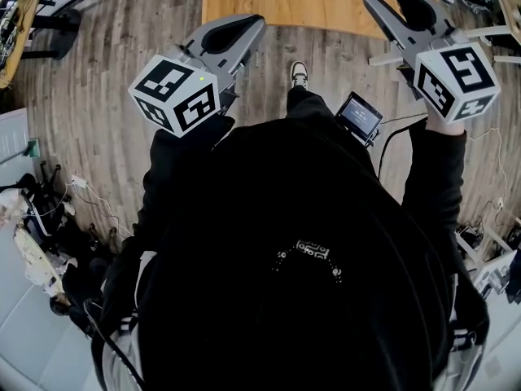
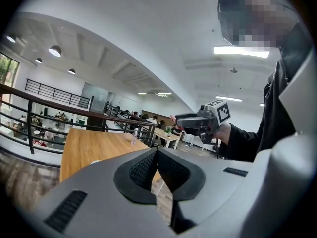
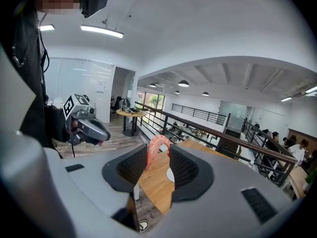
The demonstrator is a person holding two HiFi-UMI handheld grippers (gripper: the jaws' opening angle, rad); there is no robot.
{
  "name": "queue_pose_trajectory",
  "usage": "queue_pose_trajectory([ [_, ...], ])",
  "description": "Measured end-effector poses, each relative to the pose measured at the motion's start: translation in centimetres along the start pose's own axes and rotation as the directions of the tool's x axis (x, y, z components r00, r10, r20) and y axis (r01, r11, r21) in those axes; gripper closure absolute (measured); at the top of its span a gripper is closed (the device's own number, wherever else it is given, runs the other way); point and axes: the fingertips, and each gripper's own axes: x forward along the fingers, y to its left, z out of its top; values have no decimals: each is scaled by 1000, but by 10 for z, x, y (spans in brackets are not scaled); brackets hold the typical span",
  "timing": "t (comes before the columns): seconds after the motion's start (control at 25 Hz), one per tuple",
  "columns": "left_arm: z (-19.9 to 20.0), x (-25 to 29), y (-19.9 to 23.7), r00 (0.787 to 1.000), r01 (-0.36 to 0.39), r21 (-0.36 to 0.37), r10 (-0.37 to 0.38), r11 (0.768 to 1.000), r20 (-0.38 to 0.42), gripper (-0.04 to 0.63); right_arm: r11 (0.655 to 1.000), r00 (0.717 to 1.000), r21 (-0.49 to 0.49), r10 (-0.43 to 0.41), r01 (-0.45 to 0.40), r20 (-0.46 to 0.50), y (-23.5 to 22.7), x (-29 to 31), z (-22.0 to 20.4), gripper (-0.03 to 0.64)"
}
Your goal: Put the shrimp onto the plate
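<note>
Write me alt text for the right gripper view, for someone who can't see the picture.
A curved pink shrimp is pinched between the two dark fingers of the right gripper, with a wooden table and a white plate on it beyond. The left gripper shows at the left, in a bright hall with railings.

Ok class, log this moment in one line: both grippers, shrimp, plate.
left gripper: shut, empty | right gripper: shut on shrimp | plate: on table ahead
</note>
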Motion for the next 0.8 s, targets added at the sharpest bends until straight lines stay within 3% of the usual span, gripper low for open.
queue_pose_trajectory([
  [0.2,9,19,10,1000,-6,-6,6,1000,1,589,1000,1000,-2,14,-14,-7,-19,11,2,463],
  [0.56,23,79,73,998,-63,-35,62,997,-6,589,997,997,-2,73,-73,-12,-89,79,-3,463],
  [0.8,38,105,80,996,-86,-42,86,995,-14,589,994,993,3,113,-113,-9,-116,91,0,463],
])
